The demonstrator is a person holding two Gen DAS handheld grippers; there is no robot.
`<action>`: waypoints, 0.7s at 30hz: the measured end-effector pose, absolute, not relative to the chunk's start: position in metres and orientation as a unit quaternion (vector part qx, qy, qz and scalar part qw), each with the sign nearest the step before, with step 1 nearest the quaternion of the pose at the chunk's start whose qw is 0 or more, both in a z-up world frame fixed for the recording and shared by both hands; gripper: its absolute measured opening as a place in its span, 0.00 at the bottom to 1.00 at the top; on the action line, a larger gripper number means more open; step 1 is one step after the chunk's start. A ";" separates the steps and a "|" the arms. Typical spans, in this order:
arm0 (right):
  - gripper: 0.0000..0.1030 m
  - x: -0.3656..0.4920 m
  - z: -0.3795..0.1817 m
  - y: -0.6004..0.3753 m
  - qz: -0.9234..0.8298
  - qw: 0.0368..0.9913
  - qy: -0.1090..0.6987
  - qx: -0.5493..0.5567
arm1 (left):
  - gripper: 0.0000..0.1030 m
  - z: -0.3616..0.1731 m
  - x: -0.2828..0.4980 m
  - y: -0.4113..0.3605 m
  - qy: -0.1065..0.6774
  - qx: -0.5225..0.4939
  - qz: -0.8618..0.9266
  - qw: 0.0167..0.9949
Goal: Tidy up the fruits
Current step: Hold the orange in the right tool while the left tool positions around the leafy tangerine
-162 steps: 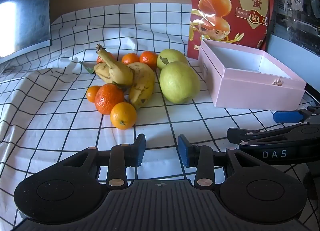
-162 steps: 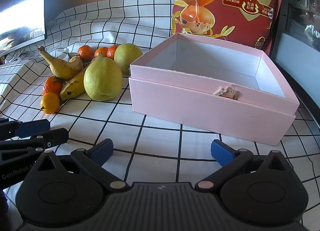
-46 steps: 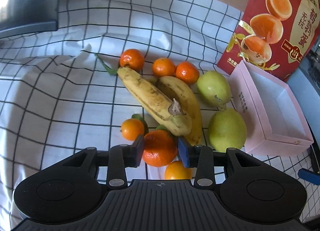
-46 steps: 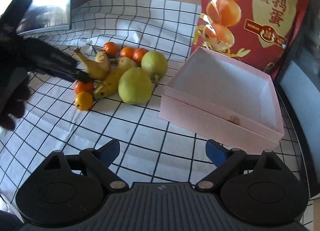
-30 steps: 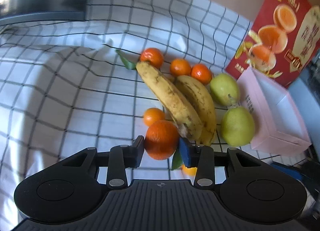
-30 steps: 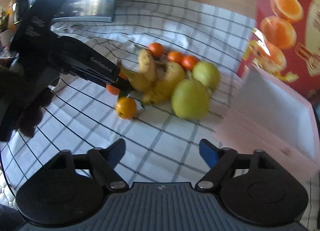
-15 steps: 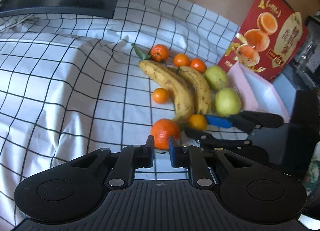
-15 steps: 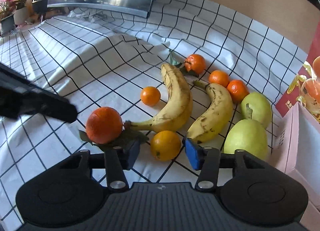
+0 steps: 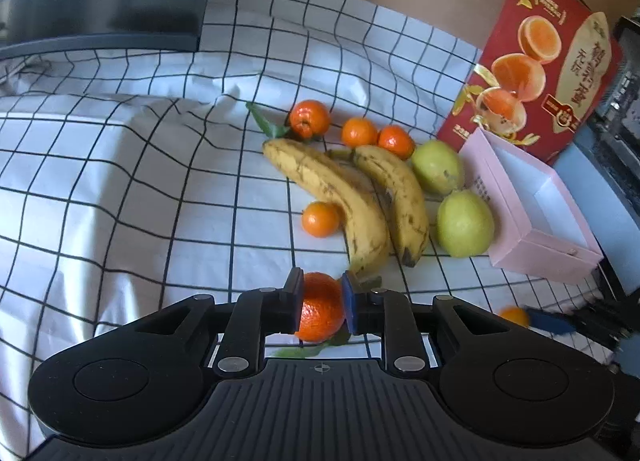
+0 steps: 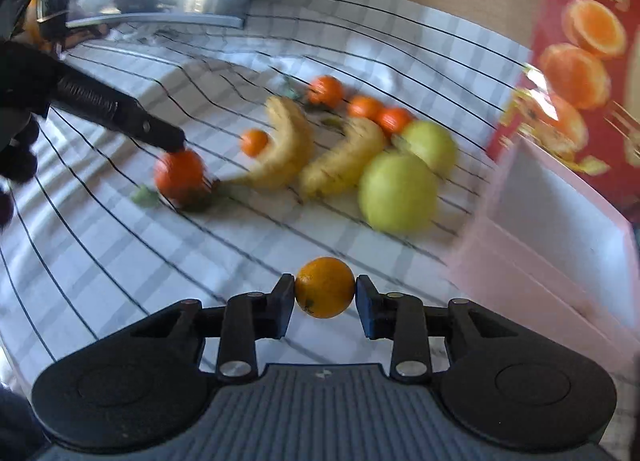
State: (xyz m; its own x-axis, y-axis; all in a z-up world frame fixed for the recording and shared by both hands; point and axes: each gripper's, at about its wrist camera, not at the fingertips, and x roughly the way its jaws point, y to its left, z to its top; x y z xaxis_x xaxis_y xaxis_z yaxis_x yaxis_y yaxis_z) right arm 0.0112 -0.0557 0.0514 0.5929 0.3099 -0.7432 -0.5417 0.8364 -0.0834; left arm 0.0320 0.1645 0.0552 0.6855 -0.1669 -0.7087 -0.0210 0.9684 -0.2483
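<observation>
The left gripper (image 9: pixel 320 303) is clamped on a deep-orange leafy tangerine (image 9: pixel 320 313) low over the checked cloth (image 9: pixel 120 181), the right gripper (image 10: pixel 325 297) on a smooth yellow-orange one (image 10: pixel 325 287); only the left view shows the bananas (image 9: pixel 340 197) sharply

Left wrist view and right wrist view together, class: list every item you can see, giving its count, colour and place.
Large orange: one, deep orange, between the left gripper's fingers.
Small orange: one, yellow-orange, between the right gripper's fingers.
Mandarins: four, orange, three behind the bananas, one beside them.
Bananas: two, spotted yellow, mid-cloth.
Pears: two, yellow-green, beside the box.
Box: one, pink, open, right.
Bag: one, red, behind the box.
Cloth: one, white checked.
Left gripper: black, shut.
Right gripper: black, shut.
</observation>
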 end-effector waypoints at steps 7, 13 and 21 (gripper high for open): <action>0.32 0.006 0.035 -0.109 0.161 0.886 0.413 -0.134 | 0.32 0.056 0.017 0.146 0.400 -0.019 -0.018 0.916; 0.32 0.002 0.032 -0.126 0.149 0.888 0.415 -0.128 | 0.31 0.057 0.014 0.178 0.412 -0.031 0.040 0.910; 0.35 0.005 0.030 -0.122 0.163 0.885 0.414 -0.141 | 0.31 0.076 0.010 0.204 0.363 -0.132 0.027 0.922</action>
